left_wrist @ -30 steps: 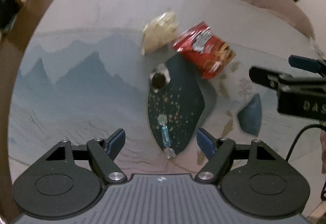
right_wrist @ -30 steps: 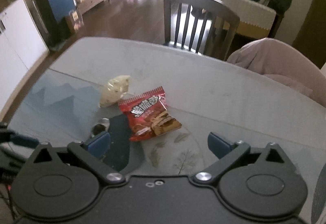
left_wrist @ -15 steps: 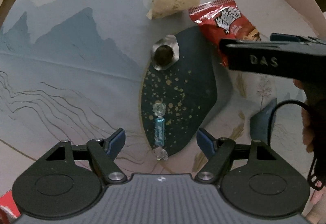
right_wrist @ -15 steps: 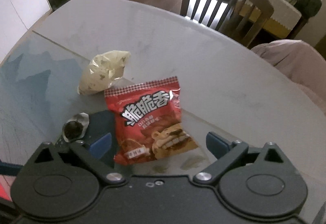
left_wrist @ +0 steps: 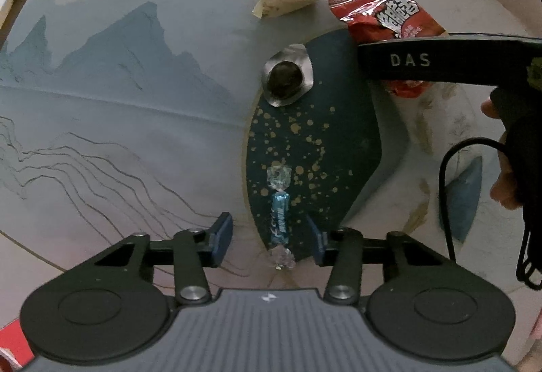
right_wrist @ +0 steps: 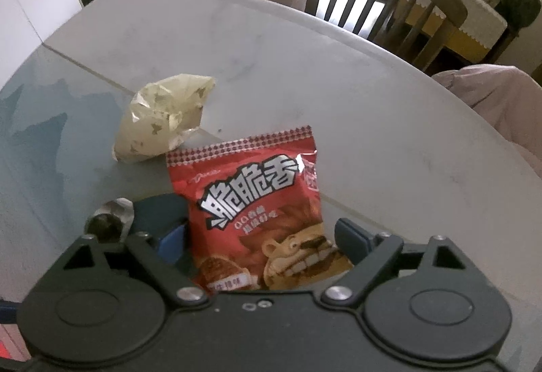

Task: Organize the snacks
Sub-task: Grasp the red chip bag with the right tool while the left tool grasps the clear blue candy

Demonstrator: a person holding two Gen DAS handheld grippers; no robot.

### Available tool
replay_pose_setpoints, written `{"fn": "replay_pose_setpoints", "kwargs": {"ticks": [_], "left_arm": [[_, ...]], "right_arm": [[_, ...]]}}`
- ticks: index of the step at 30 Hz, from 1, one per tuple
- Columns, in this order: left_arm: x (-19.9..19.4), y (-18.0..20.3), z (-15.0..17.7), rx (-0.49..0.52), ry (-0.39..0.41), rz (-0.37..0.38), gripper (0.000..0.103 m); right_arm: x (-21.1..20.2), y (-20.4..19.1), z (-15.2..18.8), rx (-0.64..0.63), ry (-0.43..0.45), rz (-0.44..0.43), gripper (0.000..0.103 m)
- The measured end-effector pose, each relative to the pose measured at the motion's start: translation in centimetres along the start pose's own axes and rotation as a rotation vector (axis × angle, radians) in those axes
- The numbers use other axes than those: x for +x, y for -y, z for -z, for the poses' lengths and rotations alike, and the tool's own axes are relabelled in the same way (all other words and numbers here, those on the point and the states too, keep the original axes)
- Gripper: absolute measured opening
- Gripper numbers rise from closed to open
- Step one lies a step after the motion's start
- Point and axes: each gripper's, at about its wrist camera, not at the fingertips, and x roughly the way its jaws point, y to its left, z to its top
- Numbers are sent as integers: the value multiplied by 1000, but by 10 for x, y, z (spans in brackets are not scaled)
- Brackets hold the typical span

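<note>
Your left tool (left_wrist: 267, 235) was closing around the thin, shiny blue candy (left_wrist: 279, 219) on the smooth worktop (left_wrist: 135, 141) — pads not touching it. Your right tool (right_wrist: 261, 236) was closing too, wide around the crinkly red snack bag (right_wrist: 261, 202) — not squeezing.

Your blue twist-wrapped candy (left_wrist: 280, 219) lies flat, lengthwise, well in from the desk's edges. Beyond it sits a dark round sweet in crinkled silver wrap (left_wrist: 287, 75). Farther on, toward the desk's far edge, the pale crumpled bag (right_wrist: 162, 116) lies just beside the red snack packet (right_wrist: 261, 202), which lies flat and face up.
</note>
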Motion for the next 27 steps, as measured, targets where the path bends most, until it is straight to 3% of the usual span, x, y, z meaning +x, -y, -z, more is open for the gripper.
{"fn": "replay_pose_setpoints", "kwargs": {"ticks": [5, 7, 10, 19, 27], "left_arm": [[1, 6, 6, 23, 19, -30, 29], [2, 7, 7, 22, 26, -46, 19], [3, 8, 7, 16, 31, -41, 11], [1, -7, 7, -12, 48, 15, 11], [-29, -20, 10, -28, 112, 81, 11]], "right_arm": [[2, 3, -1, 33, 11, -23, 80], [0, 2, 1, 41, 16, -29, 77], [-2, 2, 3, 58, 21, -26, 75], [-19, 4, 10, 150, 57, -37, 73], [-62, 17, 28, 255, 99, -66, 73]]}}
